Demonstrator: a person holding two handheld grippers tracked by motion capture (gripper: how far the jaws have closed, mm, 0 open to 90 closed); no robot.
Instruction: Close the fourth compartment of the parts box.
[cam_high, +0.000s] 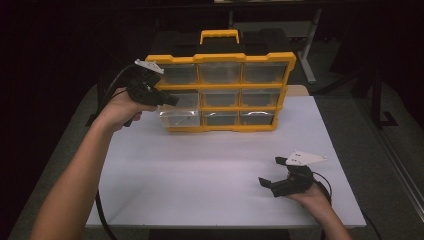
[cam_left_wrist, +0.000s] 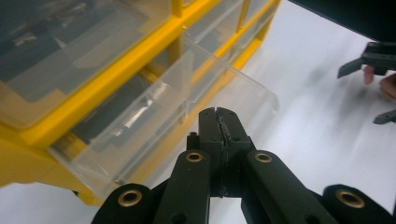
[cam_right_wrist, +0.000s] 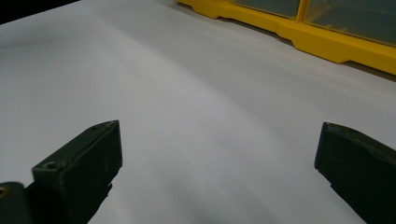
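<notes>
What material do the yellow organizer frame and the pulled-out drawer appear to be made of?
The yellow organizer frame looks like moulded plastic, opaque with a slight sheen; its rounded edges and even colour suggest this. The pulled-out drawer appears to be clear, glossy plastic: the frame shows through its walls, and its edges catch the light. The left gripper, jaws closed, hangs just before it.

A clear plastic drawer (cam_left_wrist: 154, 116) is seen pulled partway out of the bottom-left slot of the yellow organizer (cam_high: 220, 92), which is stood upright on the white counter (cam_high: 220, 170). The drawer's front lip is tilted slightly downward, and dark contents are glimpsed inside.
</notes>
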